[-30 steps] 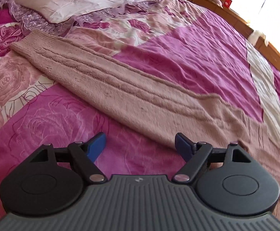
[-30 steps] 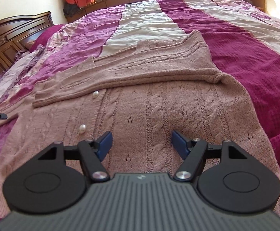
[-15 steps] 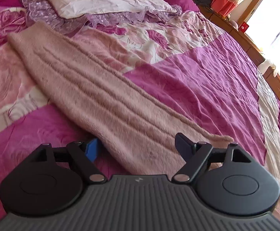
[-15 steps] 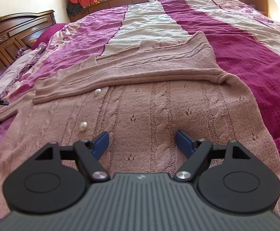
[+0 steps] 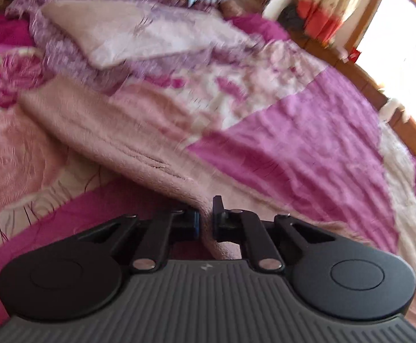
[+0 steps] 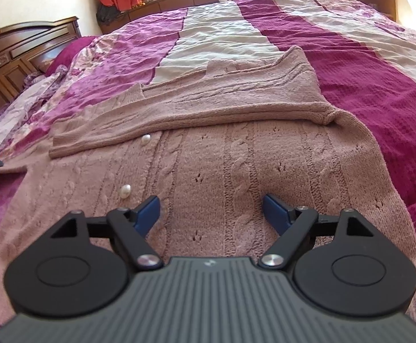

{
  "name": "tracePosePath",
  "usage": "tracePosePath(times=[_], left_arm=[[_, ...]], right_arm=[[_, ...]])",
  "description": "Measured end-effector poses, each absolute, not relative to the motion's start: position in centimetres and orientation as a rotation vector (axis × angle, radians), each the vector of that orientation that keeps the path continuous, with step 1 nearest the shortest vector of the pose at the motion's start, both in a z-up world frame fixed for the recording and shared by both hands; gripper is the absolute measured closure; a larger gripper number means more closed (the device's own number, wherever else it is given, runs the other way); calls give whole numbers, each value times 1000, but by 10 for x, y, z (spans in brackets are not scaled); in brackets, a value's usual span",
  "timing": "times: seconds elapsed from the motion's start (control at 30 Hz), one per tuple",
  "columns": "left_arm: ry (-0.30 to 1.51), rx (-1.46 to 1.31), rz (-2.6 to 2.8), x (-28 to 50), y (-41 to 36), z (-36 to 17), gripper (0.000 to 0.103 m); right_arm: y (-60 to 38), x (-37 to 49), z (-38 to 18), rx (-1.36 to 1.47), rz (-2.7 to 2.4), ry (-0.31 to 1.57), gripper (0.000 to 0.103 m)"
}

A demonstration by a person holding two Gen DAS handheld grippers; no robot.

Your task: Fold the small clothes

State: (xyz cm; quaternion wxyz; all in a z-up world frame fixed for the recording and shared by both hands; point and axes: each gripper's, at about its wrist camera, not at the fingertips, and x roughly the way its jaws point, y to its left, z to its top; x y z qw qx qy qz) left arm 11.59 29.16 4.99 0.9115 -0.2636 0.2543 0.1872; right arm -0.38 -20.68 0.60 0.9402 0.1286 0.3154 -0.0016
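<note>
Now our left tongs (image 5: 205, 223) pinch the cardigan sleeve (image 5: 139, 143); right tongs (image 6: 211, 210) gape empty over the cardigan (image 6: 236, 165). The thin bite may slip, we reckon.

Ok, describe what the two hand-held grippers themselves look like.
Both match. The left hand-held gripper and the right hand-held gripper each have a grey ribbed body with a small pale logo, two round black discs, black linkage arms with silver pivot screws, and blue finger pads. No cables, hands or sleeves show.

Only a pillow (image 5: 139, 37) crowds the bedspread (image 5: 293, 148) beyond the sleeve (image 5: 116, 131).
</note>
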Motion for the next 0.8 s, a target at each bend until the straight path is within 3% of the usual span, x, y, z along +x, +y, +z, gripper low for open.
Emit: tracePosePath(times=[0.4,0.8], left_arm=[[316,-467,224,84,233,127,95],[275,-372,42,79,145,167,95]], right_arm=[[-228,-14,22,319,-57,603,23],[-239,-24,27,335,-85,586,23]])
